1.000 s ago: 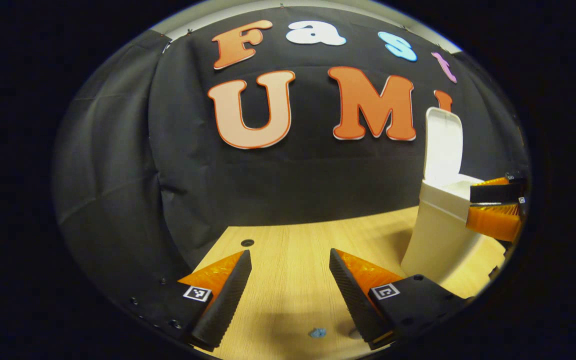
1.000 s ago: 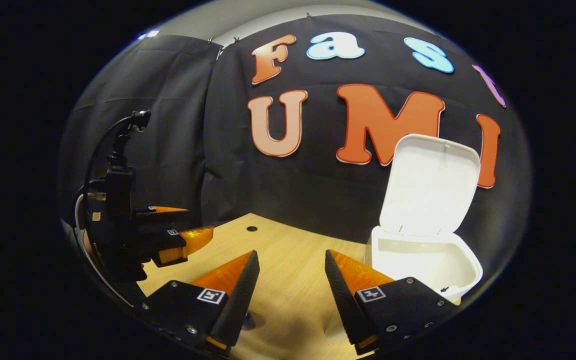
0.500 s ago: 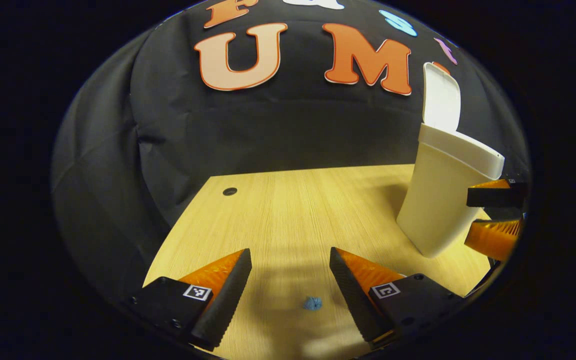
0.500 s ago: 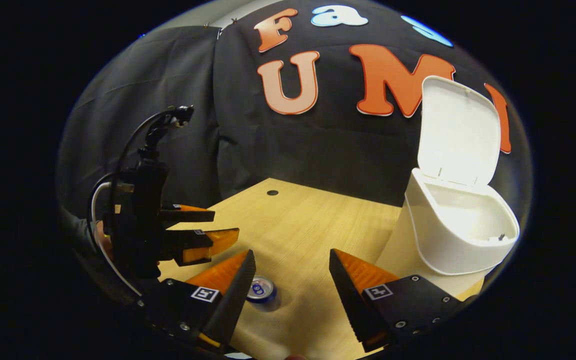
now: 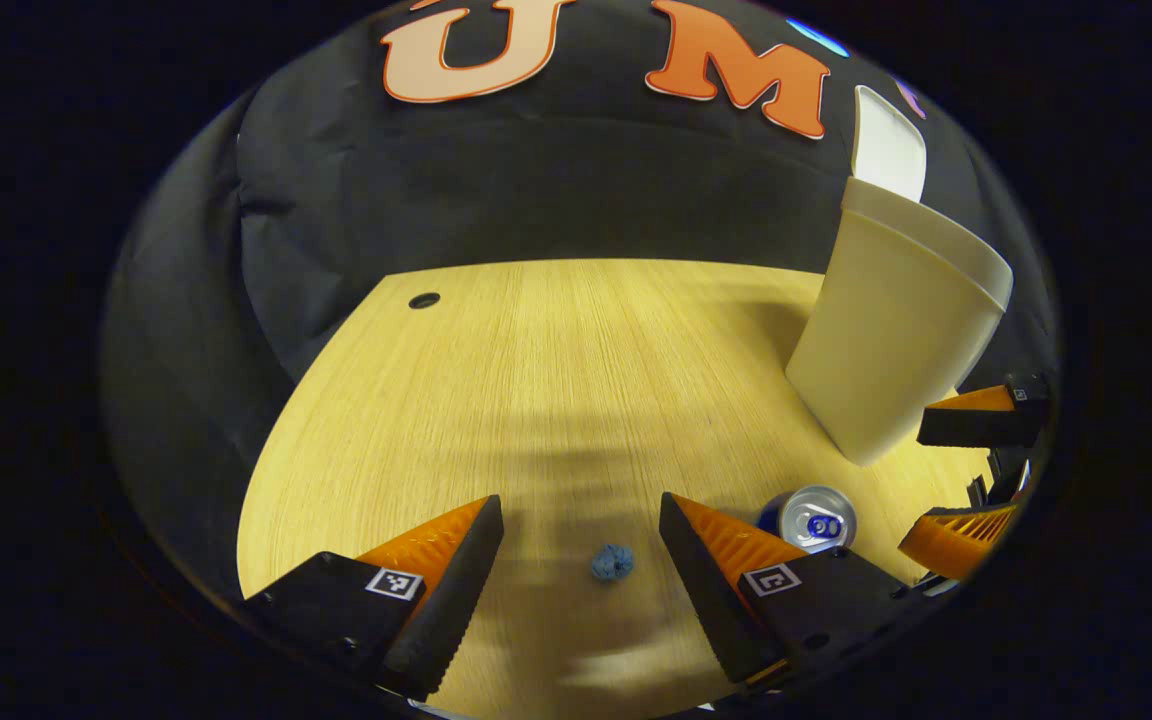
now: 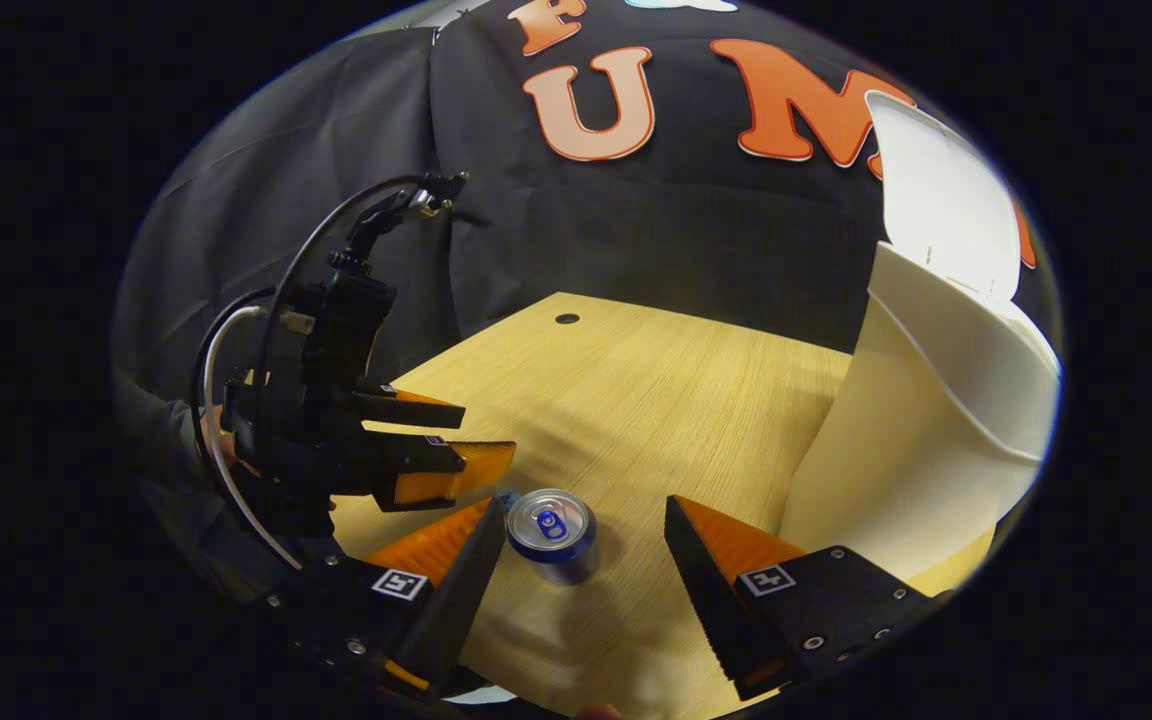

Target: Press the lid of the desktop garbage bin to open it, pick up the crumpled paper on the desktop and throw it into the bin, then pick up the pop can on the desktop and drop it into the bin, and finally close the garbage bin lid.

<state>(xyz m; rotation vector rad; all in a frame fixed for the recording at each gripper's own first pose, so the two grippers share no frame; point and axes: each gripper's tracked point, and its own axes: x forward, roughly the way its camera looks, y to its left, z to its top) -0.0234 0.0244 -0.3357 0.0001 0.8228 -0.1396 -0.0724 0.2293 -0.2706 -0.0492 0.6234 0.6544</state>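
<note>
Paper, a small blue crumpled paper (image 5: 612, 562), lies on the table (image 5: 556, 380) between the spread fingers of the left claw (image 5: 581, 560), a little nearer its right finger and touching neither. That claw stands wide with nothing in it. Just beyond its right finger stands the pop can (image 5: 812, 518), upright, top facing the camera, close to the foot of the garbage bin (image 5: 891, 320). The bin rises ahead and to the right of this claw, its lid (image 5: 888, 150) swung up against the black cloth wall.

In the right gripper view, the right claw (image 6: 581, 560) is also wide and holds nothing; the can (image 6: 551, 530) sits between its fingers, close against the left one, with bare wood between it and the right one. The bin (image 6: 926, 440) crowds the right side of this claw, just past its right finger. The left claw (image 6: 441, 445), held by a person's hand, hovers just beside the left finger, near the can. A dark round hole (image 6: 567, 318) marks the far table edge.
</note>
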